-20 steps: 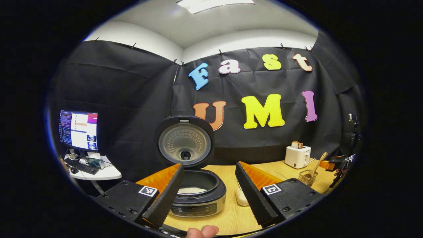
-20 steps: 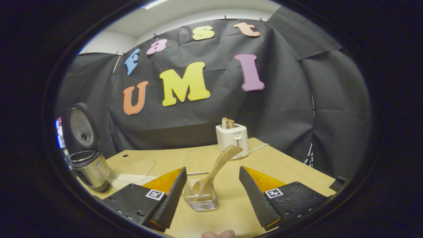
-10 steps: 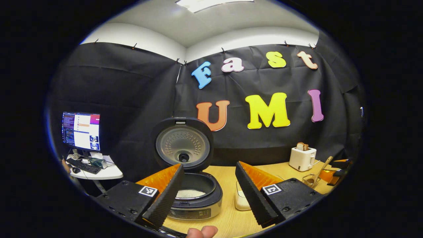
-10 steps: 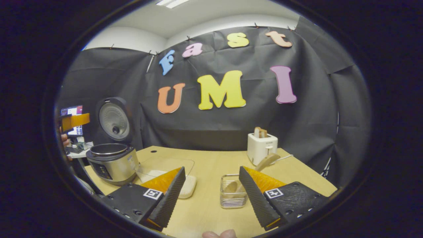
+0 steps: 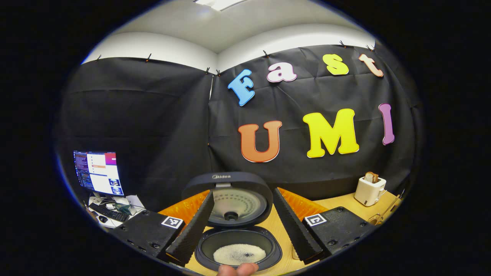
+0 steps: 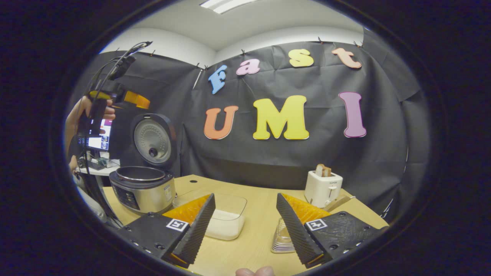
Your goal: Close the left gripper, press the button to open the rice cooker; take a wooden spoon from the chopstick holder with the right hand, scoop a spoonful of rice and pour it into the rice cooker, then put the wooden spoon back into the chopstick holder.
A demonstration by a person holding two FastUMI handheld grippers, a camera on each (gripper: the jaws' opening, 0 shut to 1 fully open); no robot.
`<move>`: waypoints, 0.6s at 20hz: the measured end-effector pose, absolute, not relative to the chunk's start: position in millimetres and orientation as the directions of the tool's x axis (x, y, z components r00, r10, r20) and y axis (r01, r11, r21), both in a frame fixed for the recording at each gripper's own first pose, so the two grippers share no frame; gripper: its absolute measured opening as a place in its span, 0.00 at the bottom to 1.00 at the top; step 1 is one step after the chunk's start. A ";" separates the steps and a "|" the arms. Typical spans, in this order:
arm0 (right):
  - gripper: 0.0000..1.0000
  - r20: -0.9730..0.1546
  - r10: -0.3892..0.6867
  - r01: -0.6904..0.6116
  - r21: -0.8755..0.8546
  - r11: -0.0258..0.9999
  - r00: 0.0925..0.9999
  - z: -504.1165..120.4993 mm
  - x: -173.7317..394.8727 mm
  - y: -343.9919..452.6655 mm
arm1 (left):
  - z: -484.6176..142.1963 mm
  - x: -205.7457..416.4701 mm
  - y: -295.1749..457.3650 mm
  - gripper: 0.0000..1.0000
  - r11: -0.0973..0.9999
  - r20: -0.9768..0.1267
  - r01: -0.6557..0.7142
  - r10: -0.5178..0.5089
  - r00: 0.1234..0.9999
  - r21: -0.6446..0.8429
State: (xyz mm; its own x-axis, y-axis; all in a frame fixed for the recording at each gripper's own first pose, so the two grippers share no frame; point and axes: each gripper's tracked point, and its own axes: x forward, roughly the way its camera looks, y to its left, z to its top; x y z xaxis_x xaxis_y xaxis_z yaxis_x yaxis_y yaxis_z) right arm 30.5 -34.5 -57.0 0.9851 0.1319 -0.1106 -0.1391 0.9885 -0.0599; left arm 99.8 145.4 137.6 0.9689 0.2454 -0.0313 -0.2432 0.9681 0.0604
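Pale wood table [image 6: 253, 199] — round steel rice cooker [image 6: 142, 188] gaping; both ridged grippers spread, empty.

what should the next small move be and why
Probably just withdraw both grippers: the rice cooker stands open with rice in its pot, the wooden spoon leans in the chopstick holder, and the right gripper is open, holding nothing.

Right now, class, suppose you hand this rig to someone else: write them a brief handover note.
Left gripper: open, empty, above the open rice cooker, which has rice inside.
Right gripper: open, empty, over the table.
Wooden spoon stands in the chopstick holder, by the toaster; the rice container sits beside the cooker.
Done: lid opened, rice in the pot, spoon in the holder.
Left: apparently nothing.
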 end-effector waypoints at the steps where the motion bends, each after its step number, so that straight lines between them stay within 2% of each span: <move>1: 0.95 -0.120 0.137 -0.145 -0.063 0.987 0.983 -60.6 32.0 -33.6 | 147.2 110.9 149.7 0.99 0.971 -0.038 -0.230 0.233 0.972 0.060; 3: 0.93 -0.133 0.131 -0.141 -0.067 0.988 0.982 -67.4 35.1 -35.7 | 158.5 132.7 155.3 0.99 0.978 -0.073 -0.211 0.210 0.975 0.003; 4: 0.94 -0.140 0.125 -0.134 -0.063 0.989 0.982 -71.7 35.6 -38.8 | 158.1 144.1 159.7 0.95 0.979 -0.103 -0.201 0.198 0.975 -0.026; 5: 0.94 -0.148 0.120 -0.130 -0.056 0.990 0.982 -76.5 36.3 -40.8 | 156.2 151.9 169.8 0.99 0.977 -0.137 -0.209 0.203 0.970 -0.034; 12: 0.94 -0.175 0.116 -0.119 -0.006 0.993 0.978 -81.6 37.1 -50.3 | 122.9 197.7 205.7 0.99 0.965 -0.349 -0.253 0.214 0.912 -0.068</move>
